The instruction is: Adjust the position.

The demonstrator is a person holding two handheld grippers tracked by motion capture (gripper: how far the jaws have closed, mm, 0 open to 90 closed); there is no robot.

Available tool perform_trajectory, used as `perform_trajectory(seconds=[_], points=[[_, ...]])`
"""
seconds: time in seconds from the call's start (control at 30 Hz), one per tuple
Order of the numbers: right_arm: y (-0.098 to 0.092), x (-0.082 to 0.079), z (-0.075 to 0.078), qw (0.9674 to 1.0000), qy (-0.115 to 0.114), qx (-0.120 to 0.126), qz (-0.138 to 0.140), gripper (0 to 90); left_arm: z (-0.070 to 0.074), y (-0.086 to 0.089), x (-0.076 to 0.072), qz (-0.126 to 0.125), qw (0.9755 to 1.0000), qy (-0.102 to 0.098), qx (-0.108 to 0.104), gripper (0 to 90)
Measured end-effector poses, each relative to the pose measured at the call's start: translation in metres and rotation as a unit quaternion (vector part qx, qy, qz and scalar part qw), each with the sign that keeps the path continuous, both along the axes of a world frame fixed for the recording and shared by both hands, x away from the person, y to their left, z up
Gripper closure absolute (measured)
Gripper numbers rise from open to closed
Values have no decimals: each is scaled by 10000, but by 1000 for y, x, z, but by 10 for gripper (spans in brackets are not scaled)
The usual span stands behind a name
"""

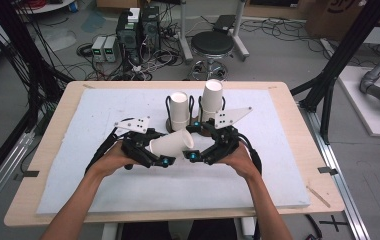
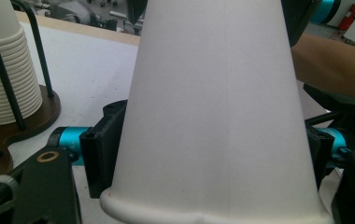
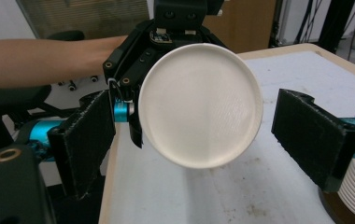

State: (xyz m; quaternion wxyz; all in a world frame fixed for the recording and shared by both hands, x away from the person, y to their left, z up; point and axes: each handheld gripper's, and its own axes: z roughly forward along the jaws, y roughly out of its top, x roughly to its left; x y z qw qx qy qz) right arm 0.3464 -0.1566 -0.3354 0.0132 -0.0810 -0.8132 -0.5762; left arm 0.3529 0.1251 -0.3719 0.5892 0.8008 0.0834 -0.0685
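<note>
Between both grippers, white paper cup, sideways

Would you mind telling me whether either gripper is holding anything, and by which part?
The left gripper holds a paper cup on its side, clamped across the wall near the rim. The right gripper is open around its base, gripping nothing.
</note>
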Motion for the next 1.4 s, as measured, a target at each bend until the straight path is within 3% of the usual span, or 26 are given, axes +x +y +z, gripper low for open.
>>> perform_trajectory(seconds=[0.33,0.4,0.43,0.47,0.5,0.6,0.73,0.77,0.8,0.83,0.87,0.93,1.0,1.03,1.07,1.1,1.13,1.17,1.2,1.23,1.3,1.4], points=[[-6,-3,0,9995,-7,-309,44,139,4,4,-5,55,9998,-73,165,269],[-7,-3,1,9988,-34,-492,19,139,7,7,-6,110,9989,-84,437,275],[-8,-3,1,9981,-33,-607,18,139,7,7,-6,110,9989,-84,437,275],[-8,-3,1,9974,-61,-720,21,139,10,8,-6,162,9970,-115,750,275],[-8,-2,1,9963,-66,-858,29,139,11,9,-6,173,9959,-139,878,275],[-7,-1,2,9915,-101,-1299,8,140,16,10,-6,194,9937,-126,1095,275],[-4,-1,3,9815,-167,-1910,4,140,20,9,-7,145,9868,-188,1602,274],[-2,-1,4,9784,-199,-2057,5,140,20,9,-7,145,9868,-188,1602,275],[0,-1,4,9743,-248,-2237,-2,140,21,7,-8,92,9824,-181,1856,274],[2,-2,4,9708,-275,-2384,4,140,21,7,-8,92,9824,-181,1856,274],[4,-2,4,9666,-302,-2544,21,140,22,4,-8,39,9776,-228,2093,274],[9,-3,4,9579,-345,-2848,69,140,24,3,-8,-2,9729,-263,2297,274],[13,-3,4,9487,-392,-3135,99,140,25,2,-8,2,9715,-245,2358,274],[15,-3,3,9452,-416,-3236,138,140,26,1,-8,-23,9690,-273,2457,274],[15,-3,3,9452,-416,-3236,138,140,27,1,-8,-23,9674,-259,2520,274],[18,-3,2,9398,-470,-3380,191,140,29,0,-8,-51,9630,-265,2680,274],[18,-3,2,9398,-470,-3380,191,140,29,0,-8,-51,9630,-265,2680,274],[21,-5,1,9329,-436,-3568,215,140,30,-2,-8,-85,9596,-237,2804,275],[23,-5,1,9298,-457,-3644,235,140,30,-2,-8,-85,9596,-237,2804,275],[23,-5,1,9298,-457,-3644,235,140,30,-3,-8,-113,9560,-253,2920,275],[28,-6,1,9229,-493,-3809,285,140,30,-5,-8,-158,9495,-288,3120,274],[29,-6,3,9202,-518,-3869,298,141,30,-6,-8,-151,9484,-257,3157,275]])
